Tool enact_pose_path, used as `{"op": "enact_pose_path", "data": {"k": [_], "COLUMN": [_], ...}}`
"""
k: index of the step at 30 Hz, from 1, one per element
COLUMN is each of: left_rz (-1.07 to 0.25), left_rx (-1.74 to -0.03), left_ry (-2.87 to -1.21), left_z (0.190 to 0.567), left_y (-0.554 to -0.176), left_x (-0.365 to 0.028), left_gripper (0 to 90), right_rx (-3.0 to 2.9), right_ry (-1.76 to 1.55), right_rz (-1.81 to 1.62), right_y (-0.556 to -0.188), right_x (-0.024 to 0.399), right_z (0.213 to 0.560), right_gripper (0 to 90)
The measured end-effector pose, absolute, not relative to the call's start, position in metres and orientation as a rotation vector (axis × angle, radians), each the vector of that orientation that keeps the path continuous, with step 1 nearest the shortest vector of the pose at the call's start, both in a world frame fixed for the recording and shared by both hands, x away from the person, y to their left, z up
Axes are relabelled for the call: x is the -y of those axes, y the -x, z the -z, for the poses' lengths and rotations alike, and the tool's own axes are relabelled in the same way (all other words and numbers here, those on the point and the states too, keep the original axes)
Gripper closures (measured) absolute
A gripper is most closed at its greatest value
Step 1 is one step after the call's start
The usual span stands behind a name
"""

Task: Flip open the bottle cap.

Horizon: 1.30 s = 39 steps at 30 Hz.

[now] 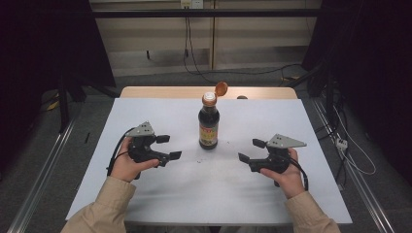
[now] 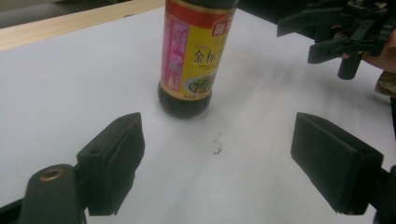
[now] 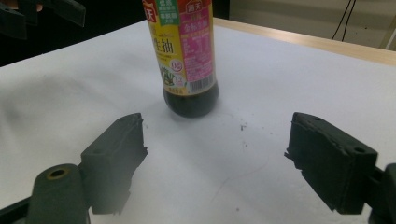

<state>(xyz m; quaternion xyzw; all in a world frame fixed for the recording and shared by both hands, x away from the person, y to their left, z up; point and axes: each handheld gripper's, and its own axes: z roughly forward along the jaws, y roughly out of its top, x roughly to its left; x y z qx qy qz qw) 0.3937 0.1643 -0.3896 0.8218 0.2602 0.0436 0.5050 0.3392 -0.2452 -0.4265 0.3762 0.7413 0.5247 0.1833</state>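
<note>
A dark soy sauce bottle point(image 1: 209, 127) with a yellow and red label stands upright at the middle of the white-covered table point(image 1: 194, 194). Its orange flip cap point(image 1: 221, 88) is hinged open. My left gripper point(image 1: 171, 147) is left of the bottle, lying low over the sheet, open and with nothing between its jaws. My right gripper point(image 1: 249, 150) mirrors it on the right, also open and holding nothing. In the left gripper view the bottle point(image 2: 196, 56) stands beyond the open jaws point(image 2: 219, 140), with the right gripper point(image 2: 299, 39) farther off. In the right gripper view the bottle point(image 3: 187, 56) stands ahead of the parted jaws point(image 3: 215, 140).
A wooden table edge point(image 1: 170, 92) shows behind the white sheet. Small dark specks point(image 1: 200, 160) lie in front of the bottle. Cables and a power strip point(image 1: 341, 143) lie on the floor to the right. Metal rails run along both sides of the table.
</note>
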Motion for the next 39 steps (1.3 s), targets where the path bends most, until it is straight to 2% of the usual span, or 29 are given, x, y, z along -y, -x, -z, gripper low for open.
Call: {"op": "enact_pose_path", "data": {"k": [14, 39], "left_rz": [-0.113, -0.120], "left_rx": [-0.657, -0.689], "left_ry": [-1.977, -2.005], "left_z": [0.403, 0.422], "left_y": [-0.381, -0.365], "left_x": [-0.182, -0.201], "left_gripper": [17.7, 16.2], "right_rx": [-2.089, -2.067], "right_ry": [-1.075, -1.087], "right_rz": [-1.487, -1.467], "right_y": [-0.315, -0.296], "right_x": [0.259, 0.278], "right_z": [0.434, 0.439], "right_gripper": [18.5, 18.5]}}
